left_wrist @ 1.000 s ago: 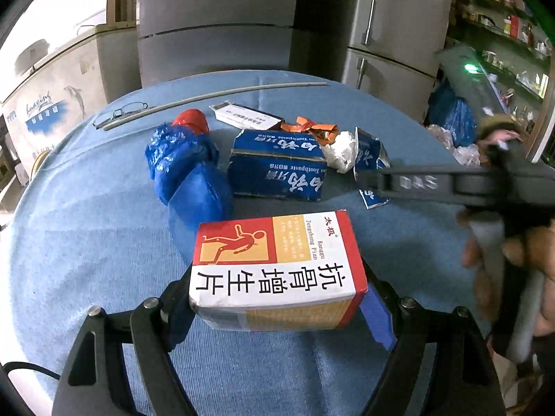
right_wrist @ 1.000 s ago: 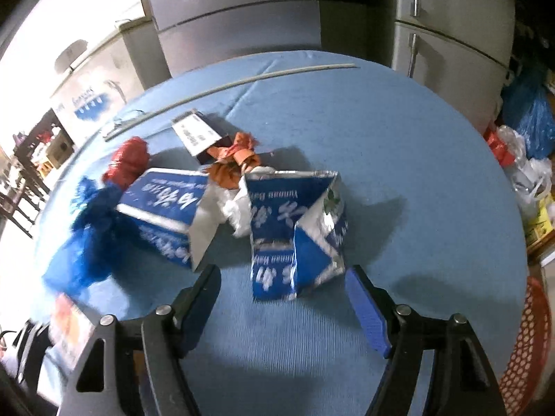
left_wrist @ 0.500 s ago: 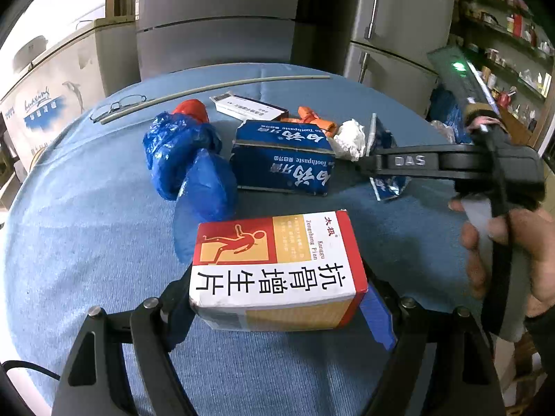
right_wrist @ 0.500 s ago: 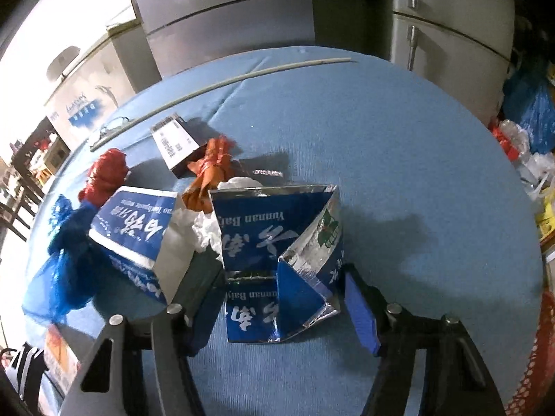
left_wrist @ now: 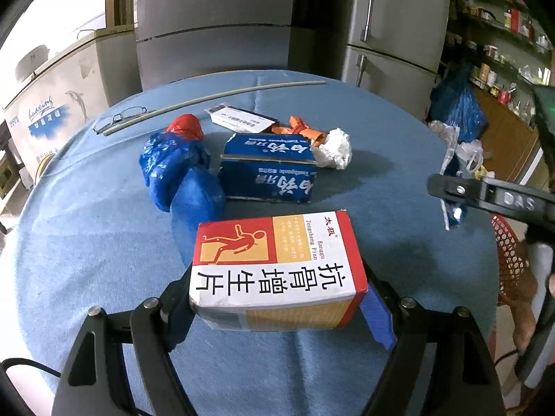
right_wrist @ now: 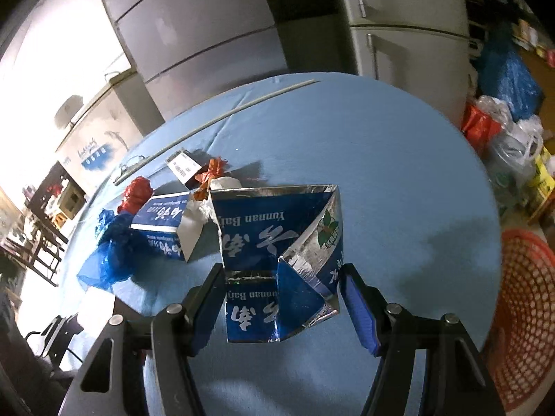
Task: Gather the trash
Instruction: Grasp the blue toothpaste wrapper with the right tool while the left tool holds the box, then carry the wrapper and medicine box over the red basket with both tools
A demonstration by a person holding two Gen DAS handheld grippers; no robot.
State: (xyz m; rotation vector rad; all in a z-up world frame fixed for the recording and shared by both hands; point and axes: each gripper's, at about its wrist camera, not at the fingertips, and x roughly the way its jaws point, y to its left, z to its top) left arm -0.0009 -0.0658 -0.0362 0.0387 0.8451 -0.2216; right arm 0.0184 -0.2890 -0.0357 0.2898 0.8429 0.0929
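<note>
Trash lies scattered on the blue counter point(left_wrist: 86, 228) in front of you. Your left tongs point(left_wrist: 277, 306) are clamped on a red-and-white medicine box point(left_wrist: 277, 270), held just above the cloth. Your right tongs point(right_wrist: 281, 306) grip a torn blue foil carton point(right_wrist: 277, 253), lifted off the counter, with both pads against its sides. On the counter, a blue toothpaste box point(left_wrist: 269, 170) sits between a crumpled blue bag point(left_wrist: 180, 173) and a white paper wad point(left_wrist: 334, 149). A red bag point(left_wrist: 185, 126) touches the blue one, and orange wrapper scraps point(left_wrist: 301, 128) lie beside the wad. A red basket point(right_wrist: 520, 315) stands past the counter's right edge.
</note>
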